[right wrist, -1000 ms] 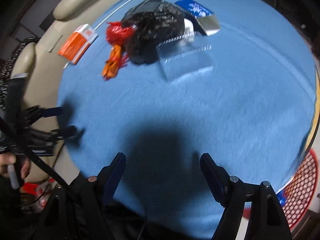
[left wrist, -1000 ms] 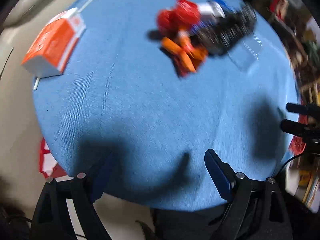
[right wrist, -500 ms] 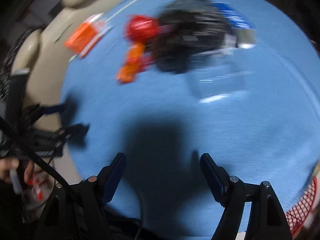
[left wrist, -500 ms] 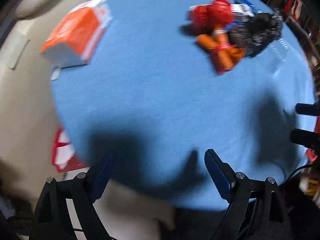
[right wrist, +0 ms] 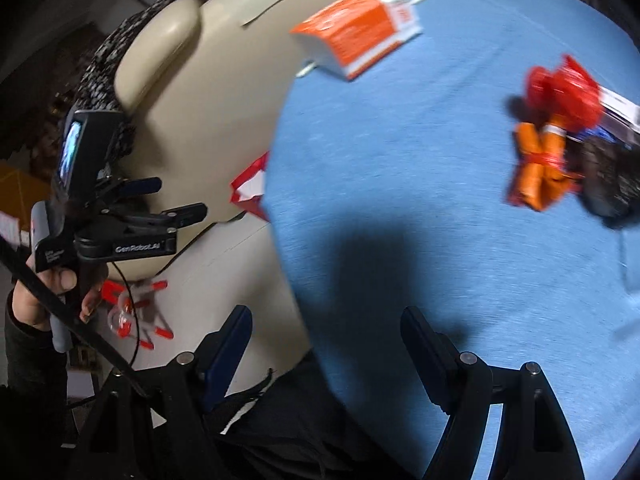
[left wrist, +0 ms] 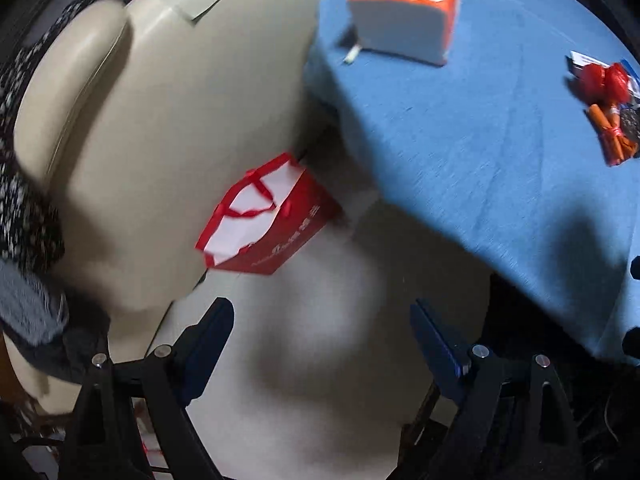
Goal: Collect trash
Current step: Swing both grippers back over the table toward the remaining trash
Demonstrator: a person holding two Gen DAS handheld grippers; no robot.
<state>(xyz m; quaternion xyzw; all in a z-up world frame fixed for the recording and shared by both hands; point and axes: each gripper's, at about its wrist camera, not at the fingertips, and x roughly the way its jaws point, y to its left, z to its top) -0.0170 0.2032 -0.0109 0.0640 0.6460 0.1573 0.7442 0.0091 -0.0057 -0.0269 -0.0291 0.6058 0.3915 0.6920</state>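
While both grippers (left wrist: pixel 322 334) (right wrist: pixel 326 344) gape empty, crinkled red and orange wrappers (right wrist: pixel 552 128) litter the woven blue tablecloth (right wrist: pixel 400 160).

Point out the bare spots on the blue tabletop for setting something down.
Free: the wide stretch of blue tabletop between the orange box at the far edge and the trash pile on the right, down to the near rim. Crowded: around that pile.

- We see our left gripper (left wrist: pixel 322 334) open, with nothing between its blue fingers (left wrist: pixel 208 338).
- Under it is a pale floor (left wrist: pixel 320 360).
- A red paper bag (left wrist: pixel 266 218) leans on a cream chair (left wrist: pixel 160 120).
- The blue table (left wrist: pixel 460 140) holds an orange and white box (left wrist: pixel 404 12).
- Red and orange wrappers (left wrist: pixel 608 112) lie by the far edge.
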